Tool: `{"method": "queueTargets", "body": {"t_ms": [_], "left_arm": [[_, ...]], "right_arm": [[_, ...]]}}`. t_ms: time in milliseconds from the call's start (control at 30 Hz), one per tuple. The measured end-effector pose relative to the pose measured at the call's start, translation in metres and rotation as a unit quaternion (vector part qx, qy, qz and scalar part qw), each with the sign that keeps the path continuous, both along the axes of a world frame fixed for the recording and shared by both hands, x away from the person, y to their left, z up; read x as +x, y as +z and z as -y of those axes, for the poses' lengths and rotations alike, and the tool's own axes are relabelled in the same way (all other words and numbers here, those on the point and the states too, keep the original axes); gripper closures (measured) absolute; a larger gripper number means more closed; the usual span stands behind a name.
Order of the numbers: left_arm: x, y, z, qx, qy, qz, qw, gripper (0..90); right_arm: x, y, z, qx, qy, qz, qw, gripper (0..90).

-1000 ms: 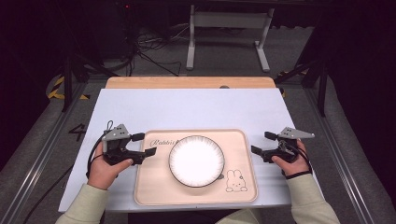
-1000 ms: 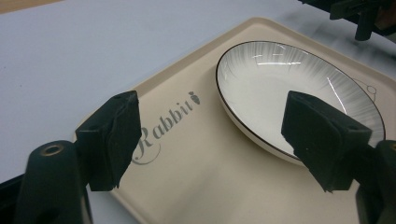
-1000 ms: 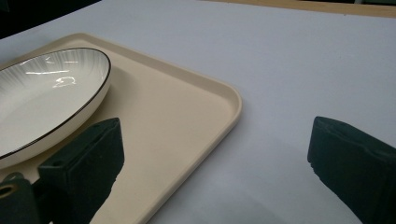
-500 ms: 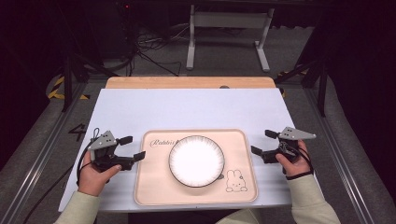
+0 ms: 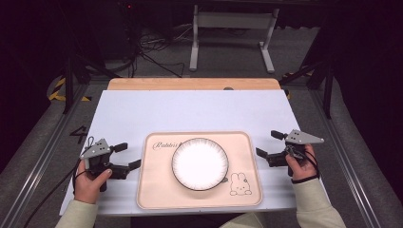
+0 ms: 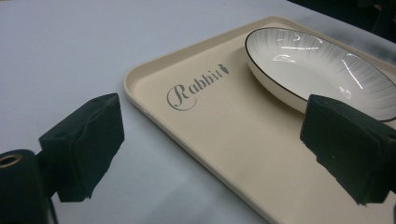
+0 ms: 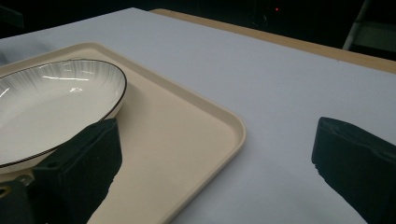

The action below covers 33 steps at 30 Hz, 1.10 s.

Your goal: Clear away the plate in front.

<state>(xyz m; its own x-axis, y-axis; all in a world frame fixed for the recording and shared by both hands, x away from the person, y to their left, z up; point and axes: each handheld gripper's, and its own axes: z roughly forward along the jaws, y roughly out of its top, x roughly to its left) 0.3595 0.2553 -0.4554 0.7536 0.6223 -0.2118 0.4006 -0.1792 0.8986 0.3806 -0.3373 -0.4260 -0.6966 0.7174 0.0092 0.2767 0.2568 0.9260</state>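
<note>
The left gripper (image 5: 128, 156) and right gripper (image 5: 267, 145) flank the beige tray (image 5: 157, 190). Both sets of jaws have just been opening, now wide and empty. The white plate (image 5: 199, 163) sits mid-tray.

Looks like a lab recording rig from here: dark room, white-topped table (image 5: 199, 111), cable tangle (image 5: 152, 45) on the floor at 11 o'clock, metal stand (image 5: 233, 33) at 12.

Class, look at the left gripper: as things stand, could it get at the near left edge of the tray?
Probably yes. The left gripper has its jaws wide open, having just been opening, nothing between them, facing the tray edge across bare table; nothing lies between.
</note>
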Motion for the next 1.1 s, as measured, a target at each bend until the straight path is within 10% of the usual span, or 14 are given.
{"method": "queueTargets", "body": {"t_ms": [500, 867, 1100], "left_arm": [[-0.005, -0.012, -0.005, 0.015, 0.038, 0.025, 0.9989, 4.7], [-0.004, -0.013, -0.005, 0.013, 0.038, 0.017, 0.9991, 5.1], [-0.003, -0.012, 0.003, 0.057, 0.019, 0.02, 0.998, 2.3]], "right_arm": [[-0.009, -0.012, 0.009, 0.029, -0.008, 0.068, 0.9972, 1.6], [-0.005, -0.02, 0.008, 0.038, -0.006, 0.052, 0.9979, 1.5], [-0.004, -0.021, 0.008, 0.042, -0.009, 0.047, 0.998, 1.2]]}}
